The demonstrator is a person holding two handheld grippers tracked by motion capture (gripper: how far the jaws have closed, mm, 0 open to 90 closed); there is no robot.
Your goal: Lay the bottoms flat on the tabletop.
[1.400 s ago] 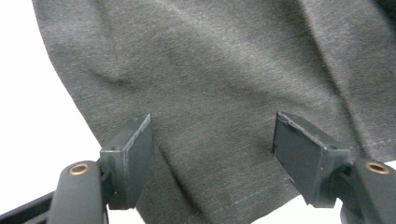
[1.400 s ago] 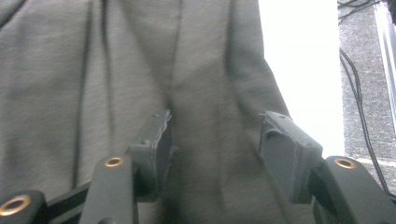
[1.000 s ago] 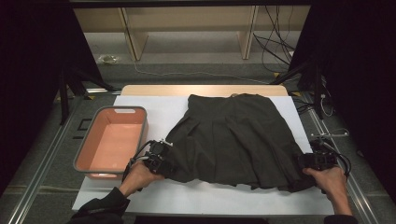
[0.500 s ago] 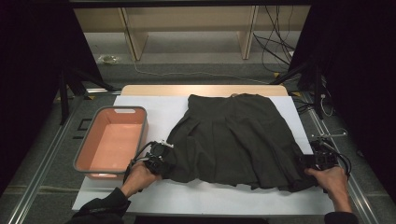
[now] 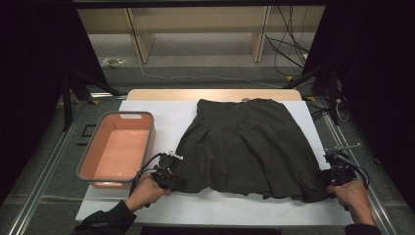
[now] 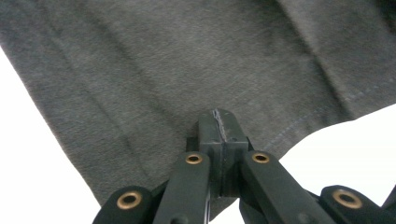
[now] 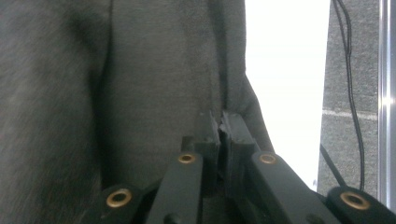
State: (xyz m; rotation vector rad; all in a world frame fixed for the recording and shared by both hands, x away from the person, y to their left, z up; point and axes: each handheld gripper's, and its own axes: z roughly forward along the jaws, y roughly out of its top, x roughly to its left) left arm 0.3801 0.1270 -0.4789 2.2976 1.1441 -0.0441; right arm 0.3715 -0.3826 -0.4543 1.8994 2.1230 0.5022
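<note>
Two corners of the skirt's (image 5: pixel 247 147) hem are getting pinched right now, one per tong. Going left to right: a salmon bin (image 5: pixel 117 149) is sitting just left of my left gripper (image 5: pixel 169 177), whose jaws are pressing together on the near-left corner. The skirt is lying flat between both tongs on the white sheet (image 5: pixel 161 117). My right gripper (image 5: pixel 336 172) has just been closing and is clamping the near-right corner, probably so I'm ready to lift both evenly. Fabric is hiding the pad tips, so the depth of bite is hard to judge.
</note>
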